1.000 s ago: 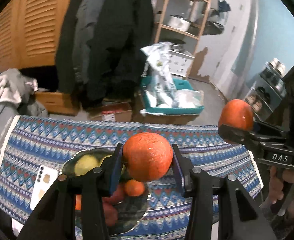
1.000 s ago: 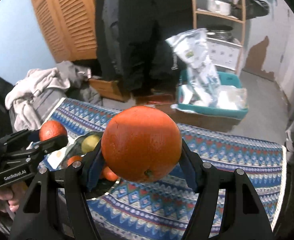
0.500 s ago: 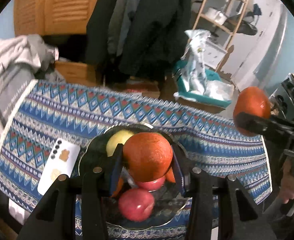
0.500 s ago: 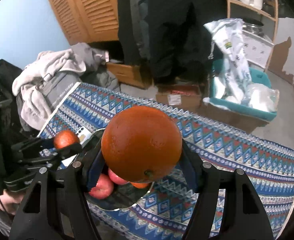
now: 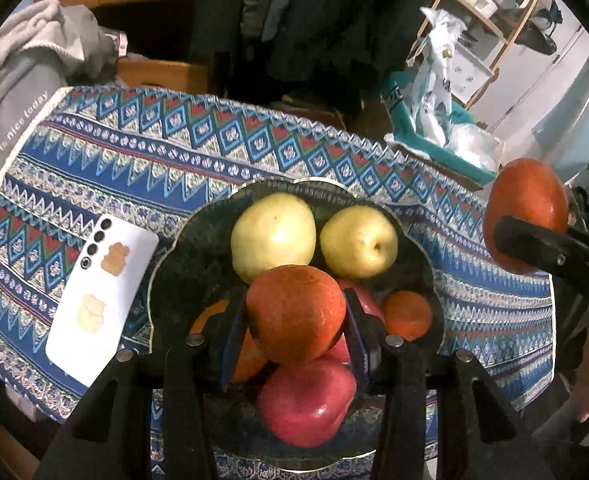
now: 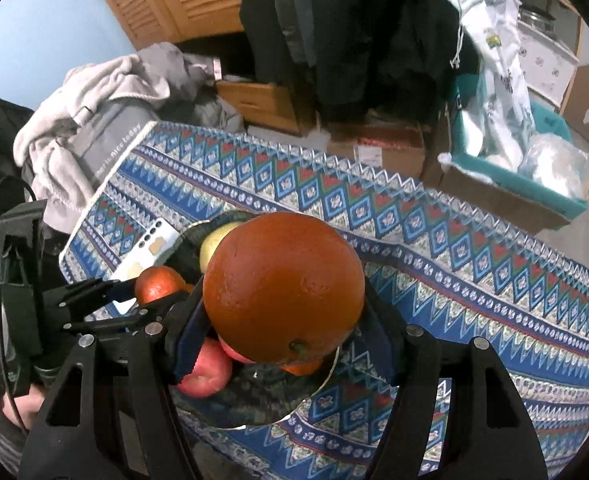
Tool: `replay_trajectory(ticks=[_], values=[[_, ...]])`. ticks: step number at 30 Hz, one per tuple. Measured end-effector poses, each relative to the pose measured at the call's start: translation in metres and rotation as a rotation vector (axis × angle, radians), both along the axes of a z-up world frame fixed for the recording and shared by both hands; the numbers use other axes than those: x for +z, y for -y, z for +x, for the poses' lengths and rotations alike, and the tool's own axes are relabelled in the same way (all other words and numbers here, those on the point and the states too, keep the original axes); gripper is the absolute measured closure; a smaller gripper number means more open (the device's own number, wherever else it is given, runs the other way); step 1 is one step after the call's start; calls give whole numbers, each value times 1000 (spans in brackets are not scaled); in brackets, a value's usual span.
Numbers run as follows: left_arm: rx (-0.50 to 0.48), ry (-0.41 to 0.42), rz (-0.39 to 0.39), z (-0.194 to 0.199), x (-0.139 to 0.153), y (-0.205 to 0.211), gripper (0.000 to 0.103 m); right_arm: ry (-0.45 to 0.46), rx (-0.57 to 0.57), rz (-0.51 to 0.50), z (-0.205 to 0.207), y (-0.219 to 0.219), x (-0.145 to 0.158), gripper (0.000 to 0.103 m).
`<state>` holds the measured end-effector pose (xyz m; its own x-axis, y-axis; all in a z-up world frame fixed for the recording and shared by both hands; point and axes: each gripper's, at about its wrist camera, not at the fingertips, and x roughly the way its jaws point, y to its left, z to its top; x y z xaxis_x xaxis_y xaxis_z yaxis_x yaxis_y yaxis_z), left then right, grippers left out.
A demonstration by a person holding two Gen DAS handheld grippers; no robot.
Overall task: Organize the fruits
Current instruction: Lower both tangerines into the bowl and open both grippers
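A: Left gripper (image 5: 296,322)?
B: Clamped on a small orange (image 5: 296,312), above the dark fruit bowl (image 5: 182,256).
A: Right gripper (image 6: 284,334)?
B: Pinching a large orange (image 6: 283,286), at the bowl's right.
A: In the bowl?
B: Near, a red apple (image 5: 306,400); right, a tangerine (image 5: 407,314); far, two yellow pears (image 5: 273,236).
A: Left?
B: A white phone (image 5: 102,300) on the patterned cloth (image 5: 174,152).
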<state>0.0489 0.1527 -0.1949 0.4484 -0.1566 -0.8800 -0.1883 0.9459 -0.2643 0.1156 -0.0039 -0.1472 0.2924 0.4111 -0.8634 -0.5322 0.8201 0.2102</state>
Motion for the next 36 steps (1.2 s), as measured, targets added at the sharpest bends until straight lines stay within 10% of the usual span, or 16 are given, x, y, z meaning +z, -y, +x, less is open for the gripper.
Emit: replay_trajectory(ticks=[36], values=[[76,-73,37,-55,15,-17,37,-182,130,-120,-41,-25,-64,34]])
